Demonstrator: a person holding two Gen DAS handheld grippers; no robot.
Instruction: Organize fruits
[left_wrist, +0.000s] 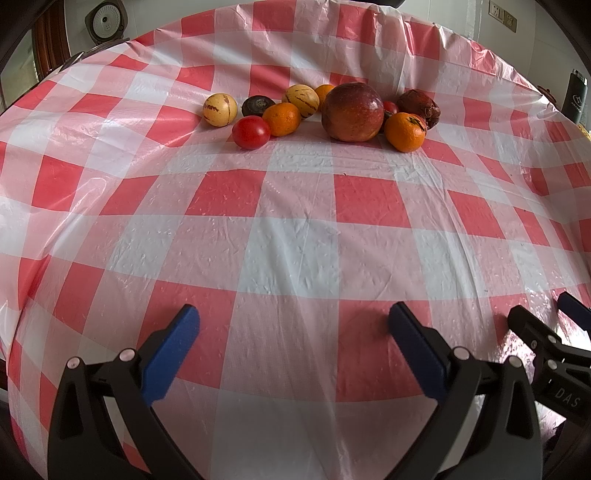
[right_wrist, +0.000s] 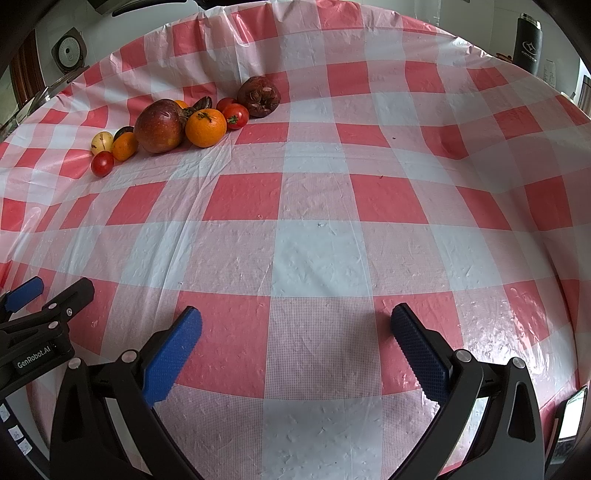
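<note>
A cluster of fruit lies at the far side of the checked tablecloth (left_wrist: 295, 229): a big red apple (left_wrist: 351, 111) (right_wrist: 159, 126), oranges (left_wrist: 405, 132) (right_wrist: 205, 127), red tomatoes (left_wrist: 251, 132) (right_wrist: 102, 163), yellow striped melons (left_wrist: 219, 109) (right_wrist: 101, 142), a dark mangosteen (left_wrist: 257, 105) and a wrinkled dark red fruit (left_wrist: 419, 105) (right_wrist: 258, 96). My left gripper (left_wrist: 293, 321) is open and empty over the near cloth. My right gripper (right_wrist: 295, 321) is open and empty, beside it; it also shows in the left wrist view (left_wrist: 543, 314).
A black bottle (right_wrist: 529, 42) stands beyond the table's far right edge. A round white appliance (left_wrist: 106, 20) sits behind the far left edge. The left gripper shows at the left of the right wrist view (right_wrist: 55, 291).
</note>
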